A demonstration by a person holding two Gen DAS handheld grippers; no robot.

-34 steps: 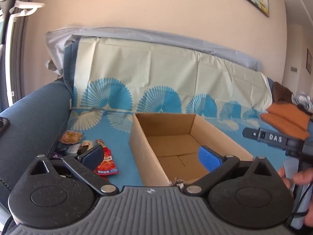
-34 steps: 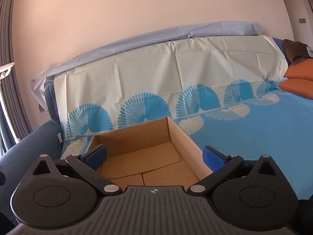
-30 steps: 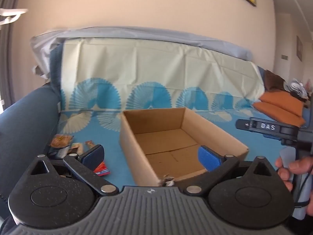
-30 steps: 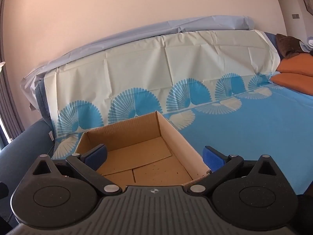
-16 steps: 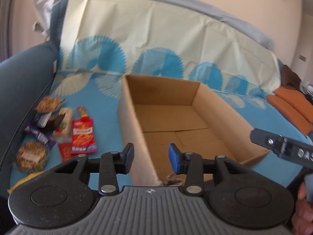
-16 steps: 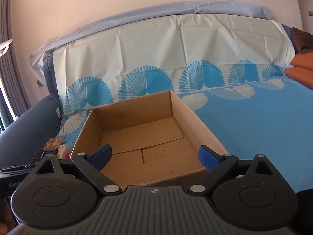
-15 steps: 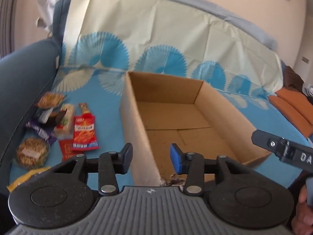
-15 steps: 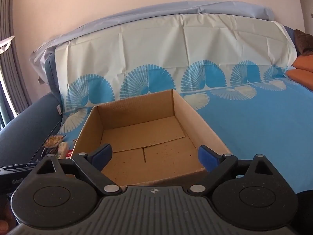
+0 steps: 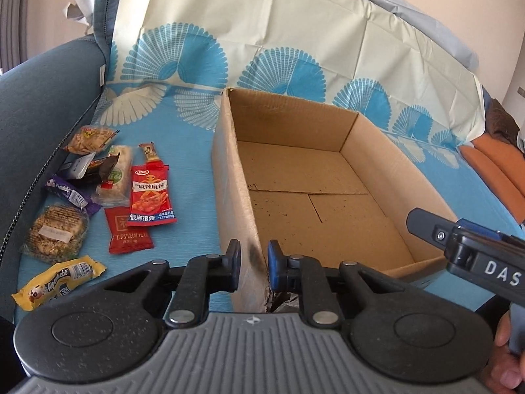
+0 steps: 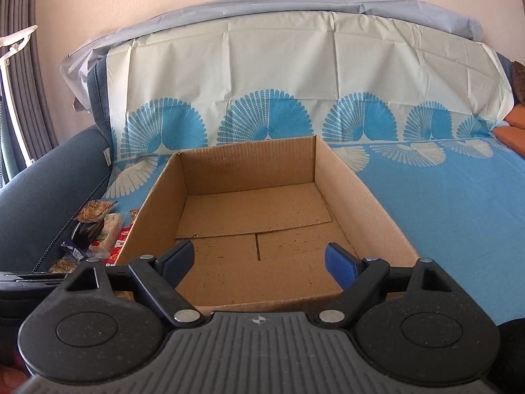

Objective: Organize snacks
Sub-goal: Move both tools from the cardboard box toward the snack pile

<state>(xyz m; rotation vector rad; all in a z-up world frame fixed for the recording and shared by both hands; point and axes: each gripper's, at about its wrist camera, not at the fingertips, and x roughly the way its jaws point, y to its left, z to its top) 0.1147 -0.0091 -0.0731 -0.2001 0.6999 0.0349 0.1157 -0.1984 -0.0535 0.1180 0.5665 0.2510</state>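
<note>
my left gripper [image 9: 252, 264] jaws closing onto the box [image 9: 236, 197] wall at lower centre; light, stiff cardboard, edge bendable. right gripper [image 10: 259, 262] jaws narrowing, nothing between.

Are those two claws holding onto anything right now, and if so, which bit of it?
The left claw is closing on the cardboard box, astride its left wall at the near corner. The right claw, also closing, holds nothing.

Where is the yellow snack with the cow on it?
In the left wrist view, the yellow snack lies lowest-left on the blue cover, just below the round noodle pack.
</note>
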